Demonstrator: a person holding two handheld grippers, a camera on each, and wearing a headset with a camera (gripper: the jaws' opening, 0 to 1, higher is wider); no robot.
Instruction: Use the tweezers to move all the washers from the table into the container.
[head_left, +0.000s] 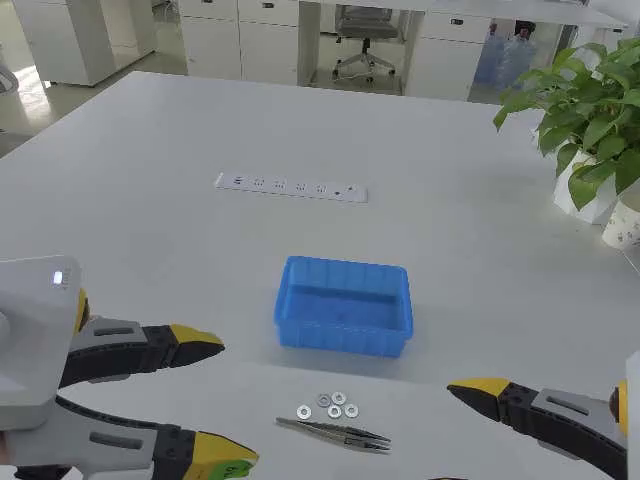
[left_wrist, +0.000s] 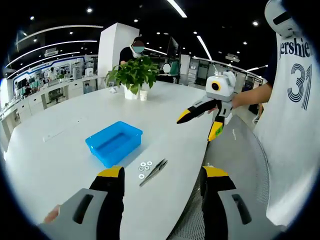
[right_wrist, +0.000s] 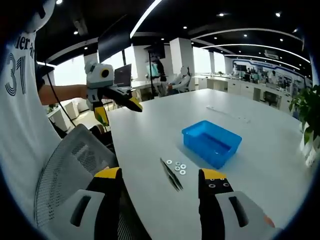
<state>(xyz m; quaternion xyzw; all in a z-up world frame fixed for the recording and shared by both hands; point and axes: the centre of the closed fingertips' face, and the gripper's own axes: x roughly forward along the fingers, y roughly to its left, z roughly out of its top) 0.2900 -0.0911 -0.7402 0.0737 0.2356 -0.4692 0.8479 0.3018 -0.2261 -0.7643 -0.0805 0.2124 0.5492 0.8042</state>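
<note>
Several small metal washers (head_left: 329, 405) (left_wrist: 145, 167) (right_wrist: 177, 167) lie in a loose cluster on the white table, just in front of an empty blue container (head_left: 344, 304) (left_wrist: 113, 142) (right_wrist: 211, 141). Metal tweezers (head_left: 334, 432) (left_wrist: 154, 171) (right_wrist: 171, 174) lie flat right beside the washers, on the near side. My left gripper (head_left: 215, 395) (left_wrist: 162, 177) hovers open at the lower left, apart from the tweezers. My right gripper (head_left: 470, 388) (right_wrist: 160, 177) hovers open at the lower right, with nothing between its jaws.
A white power strip (head_left: 291, 187) lies farther back on the table. A potted plant (head_left: 590, 120) and a small white cup (head_left: 623, 225) stand at the right edge. A person in a white numbered jersey (left_wrist: 290, 115) is at the table's near edge, beside a mesh chair (right_wrist: 75, 170).
</note>
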